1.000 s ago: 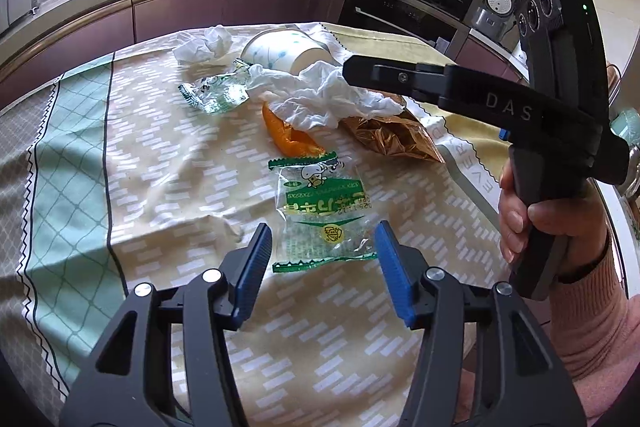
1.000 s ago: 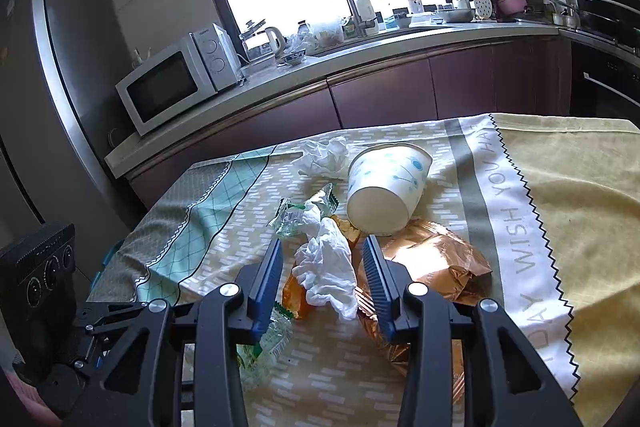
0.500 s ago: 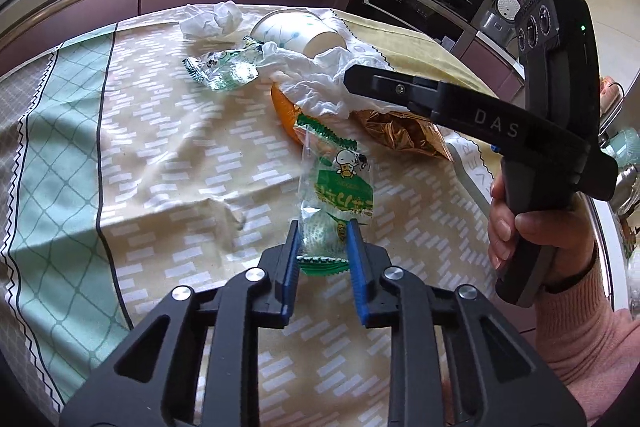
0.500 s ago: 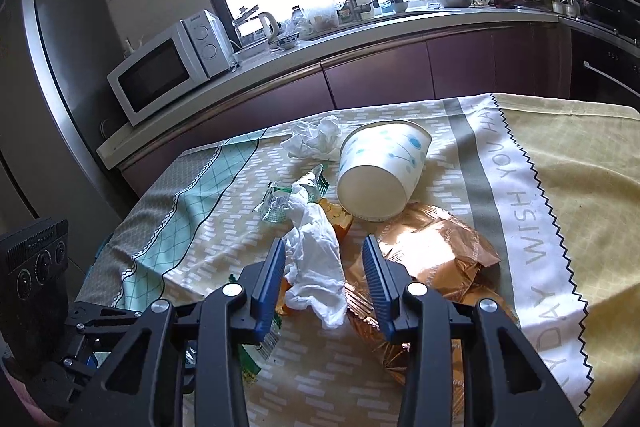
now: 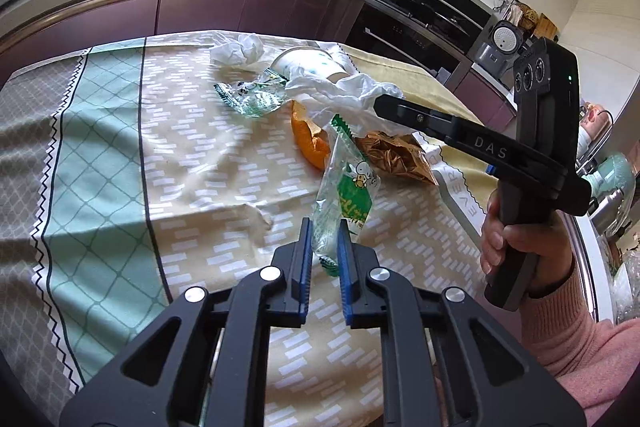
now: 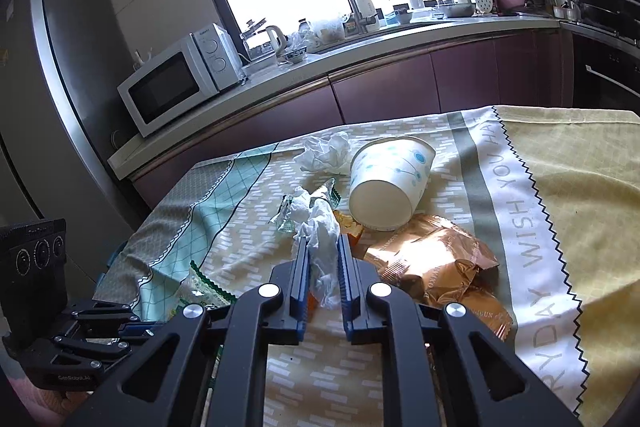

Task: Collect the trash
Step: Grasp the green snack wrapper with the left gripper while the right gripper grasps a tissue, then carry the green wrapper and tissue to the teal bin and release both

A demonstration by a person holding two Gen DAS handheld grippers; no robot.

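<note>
Left gripper, frame centre: blue pads clamped on the lower end of a clear green-printed wrapper, which stands up off the tablecloth. Right gripper, lower centre of its view: pads pinched on a crumpled white tissue. Above it, a paper cup lies on its side; a gold foil bag sits right of centre. Second tissue wad just upper left of the cup.

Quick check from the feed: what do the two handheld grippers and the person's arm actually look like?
Both the left gripper and the right gripper are matte black with silver pivot bolts and blue ribbed fingers. The right one's side reads "DAS". The hand wears a pink knit sleeve.
</note>
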